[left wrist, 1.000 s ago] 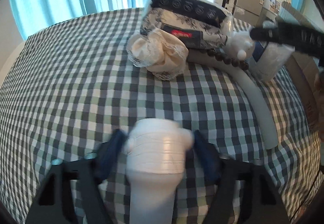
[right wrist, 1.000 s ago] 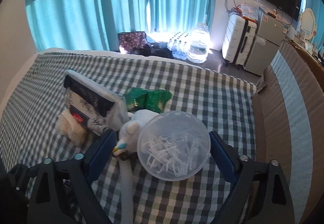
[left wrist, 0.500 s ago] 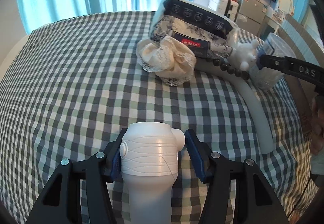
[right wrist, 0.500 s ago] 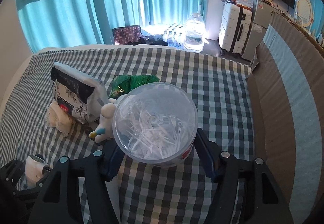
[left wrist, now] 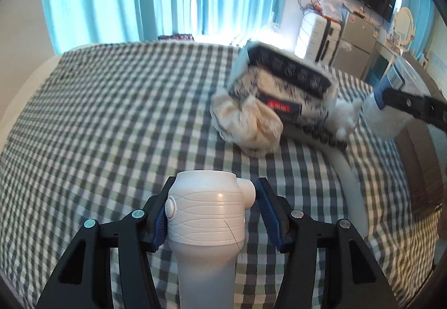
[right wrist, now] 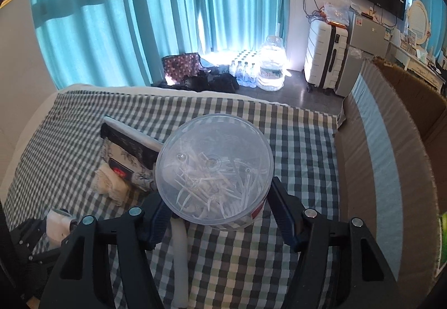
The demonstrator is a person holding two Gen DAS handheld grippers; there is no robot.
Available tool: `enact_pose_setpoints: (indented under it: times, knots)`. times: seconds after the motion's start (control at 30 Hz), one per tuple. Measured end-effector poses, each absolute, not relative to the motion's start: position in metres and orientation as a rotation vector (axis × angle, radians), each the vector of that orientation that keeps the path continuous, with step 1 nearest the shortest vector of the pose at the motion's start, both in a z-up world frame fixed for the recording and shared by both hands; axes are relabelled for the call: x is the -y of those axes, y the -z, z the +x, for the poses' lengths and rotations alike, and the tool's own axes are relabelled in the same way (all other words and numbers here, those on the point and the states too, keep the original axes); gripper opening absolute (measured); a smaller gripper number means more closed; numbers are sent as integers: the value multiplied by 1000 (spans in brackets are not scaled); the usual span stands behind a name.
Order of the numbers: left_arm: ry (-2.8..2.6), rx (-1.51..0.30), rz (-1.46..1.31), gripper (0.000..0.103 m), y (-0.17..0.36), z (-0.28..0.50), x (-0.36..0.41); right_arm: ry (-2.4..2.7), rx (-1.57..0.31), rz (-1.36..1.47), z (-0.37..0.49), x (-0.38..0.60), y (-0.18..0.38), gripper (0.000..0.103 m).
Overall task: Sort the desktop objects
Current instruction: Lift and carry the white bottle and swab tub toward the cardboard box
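My left gripper (left wrist: 211, 208) is shut on a white-capped grey bottle-shaped device (left wrist: 206, 225), held upright above the checked cloth (left wrist: 111, 127). The blue pads press on both sides of its cap. My right gripper (right wrist: 218, 205) is shut on a clear round tub of white floss picks (right wrist: 215, 169), lifted off the cloth. The left wrist view shows that tub (left wrist: 391, 124) at the far right in the right gripper's black finger (left wrist: 413, 105). The left gripper with its white device (right wrist: 58, 222) shows at the lower left of the right wrist view.
A black-and-white patterned pack (left wrist: 279, 83) leans on a cream lace bundle (left wrist: 245, 119). Beside them lie a white plush toy (left wrist: 345, 113), dark beads (left wrist: 321, 136) and a curved grey tube (left wrist: 352, 177). A brown striped wall (right wrist: 391, 141) borders the cloth on the right.
The right gripper's jaws closed on the tub and lifted it off the cloth. The left gripper rose with the white device, so the cloth now sits farther below both.
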State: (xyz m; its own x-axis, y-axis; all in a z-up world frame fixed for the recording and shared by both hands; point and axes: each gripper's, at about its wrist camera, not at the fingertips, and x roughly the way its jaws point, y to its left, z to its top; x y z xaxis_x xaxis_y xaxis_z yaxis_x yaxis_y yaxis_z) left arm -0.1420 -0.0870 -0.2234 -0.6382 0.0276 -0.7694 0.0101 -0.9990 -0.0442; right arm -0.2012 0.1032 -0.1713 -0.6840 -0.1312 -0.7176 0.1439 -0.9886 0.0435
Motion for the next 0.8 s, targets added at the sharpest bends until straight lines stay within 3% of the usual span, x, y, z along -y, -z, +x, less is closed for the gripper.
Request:
enact_pose_setpoints:
  times: [0.3,0.8]
  knots:
    - [-2942,-13,-1201,58,163,-143,91,2722,-60,1064,-178,-91,137,64]
    - [-3086,7,-909,58,67,-107,98,2723,-25,868,-137,-86,71,64]
